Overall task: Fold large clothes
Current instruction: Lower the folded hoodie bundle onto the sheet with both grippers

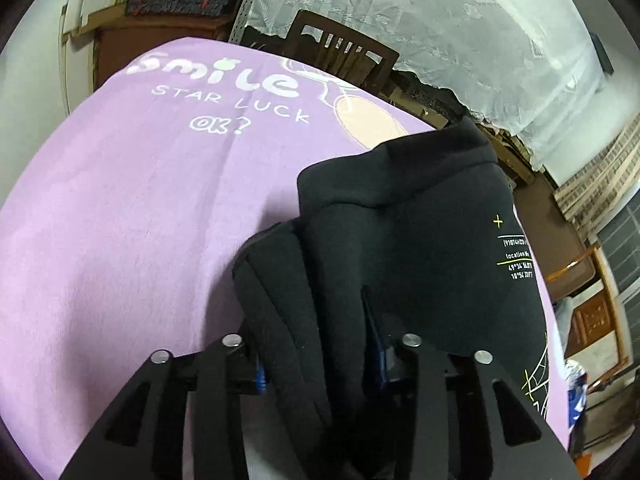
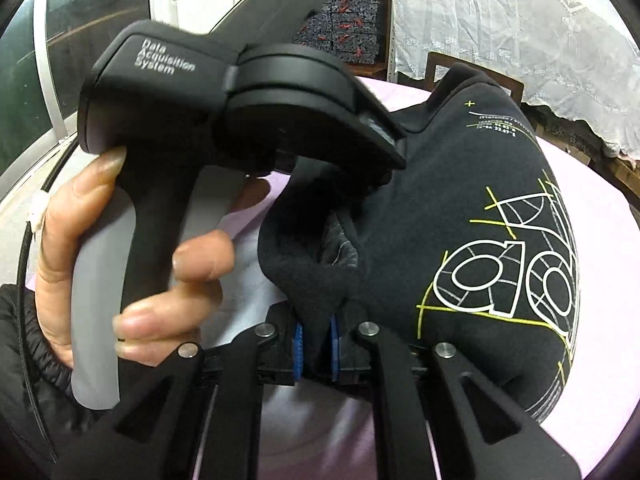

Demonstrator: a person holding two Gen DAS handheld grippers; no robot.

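I see the black sweatshirt (image 1: 404,240) lying lengthwise away from both cameras, collar end far; my right gripper (image 2: 316,344) pinches its near edge, my left gripper (image 1: 320,344) is spread around a fold.

A black sweatshirt (image 2: 460,208) with white and yellow line print lies bunched and apparently folded on a lilac cloth, one thick edge lifted.

Lilac printed cloth (image 1: 120,208), wooden chair (image 1: 344,56), white lace curtain (image 1: 460,28) behind
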